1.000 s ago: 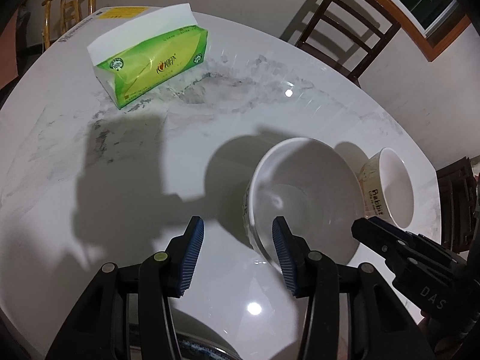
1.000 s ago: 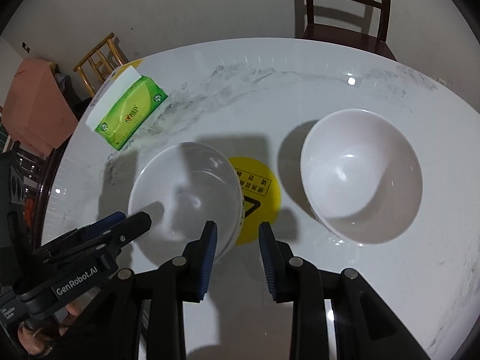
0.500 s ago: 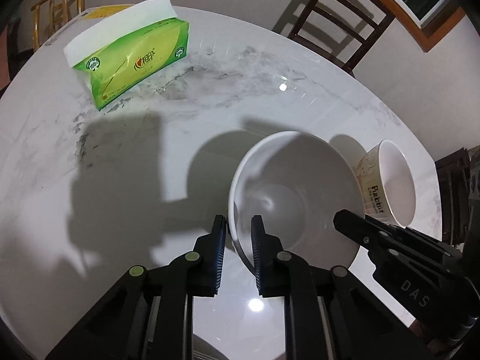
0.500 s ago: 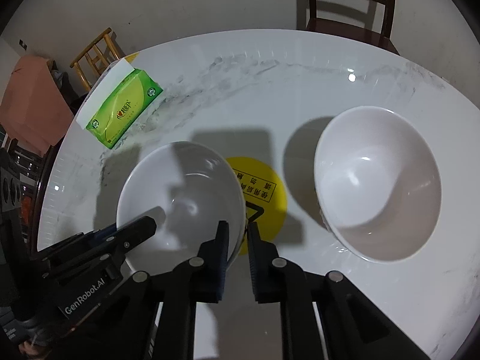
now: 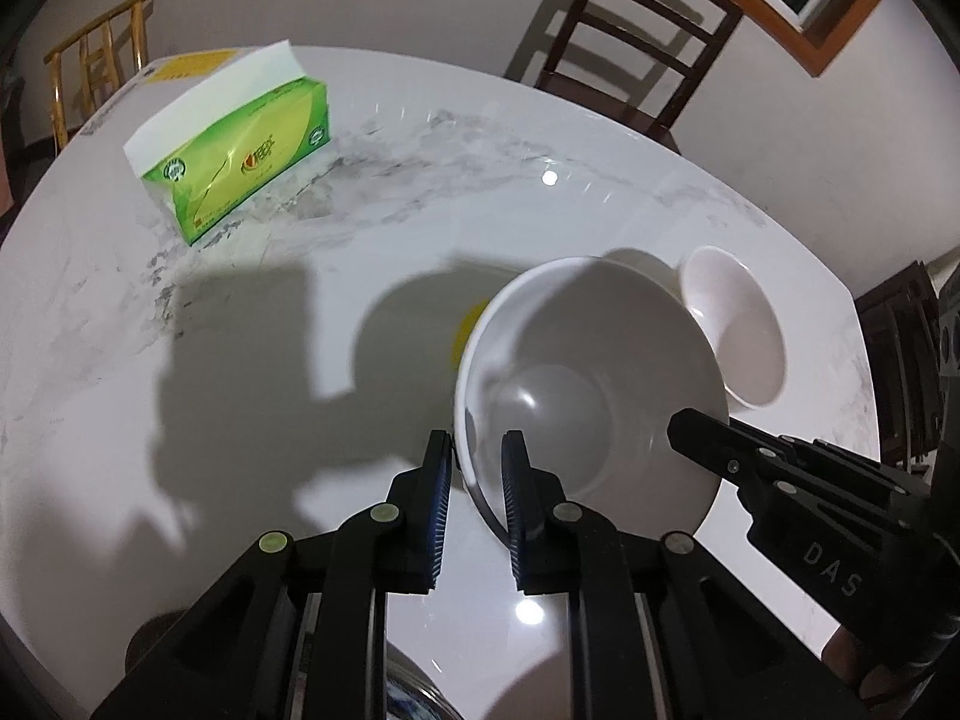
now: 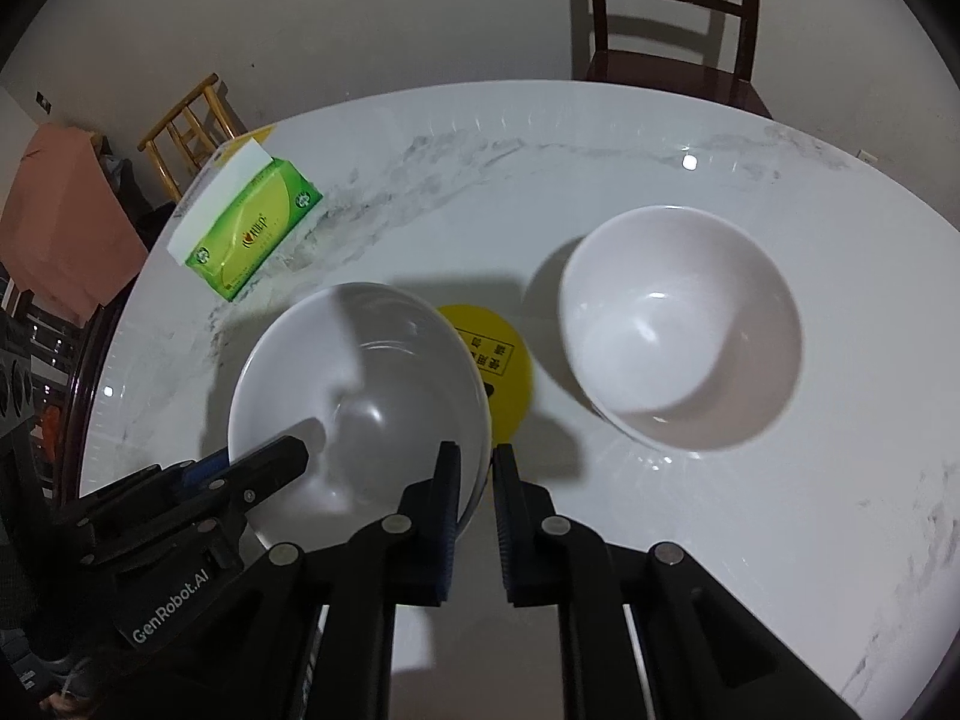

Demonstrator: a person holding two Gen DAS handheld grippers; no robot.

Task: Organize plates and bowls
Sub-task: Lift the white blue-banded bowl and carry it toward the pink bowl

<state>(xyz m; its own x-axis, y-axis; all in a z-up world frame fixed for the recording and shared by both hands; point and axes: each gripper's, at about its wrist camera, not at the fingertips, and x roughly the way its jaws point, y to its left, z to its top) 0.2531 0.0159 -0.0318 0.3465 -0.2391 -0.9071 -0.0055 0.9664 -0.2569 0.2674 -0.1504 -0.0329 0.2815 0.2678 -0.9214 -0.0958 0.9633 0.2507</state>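
The round marble counter carries everything. On it, at the far left, stands a green tissue box, well apart from the bowls. Dark wooden chairs stand behind the counter.

The big white bowl is nearest the cameras, tilted and gripped at two places on its rim. The left gripper has its fingers narrowed onto the near-left rim, one pad outside the wall and one inside. The right gripper is clamped on the opposite side of the same rim in the same way, its fingers almost together with only the thin bowl wall between them.

A second white bowl sits upright on the counter to the right, near the held one but apart from it. Between them lies a round yellow sticker with black print, partly covered by the held bowl's edge.
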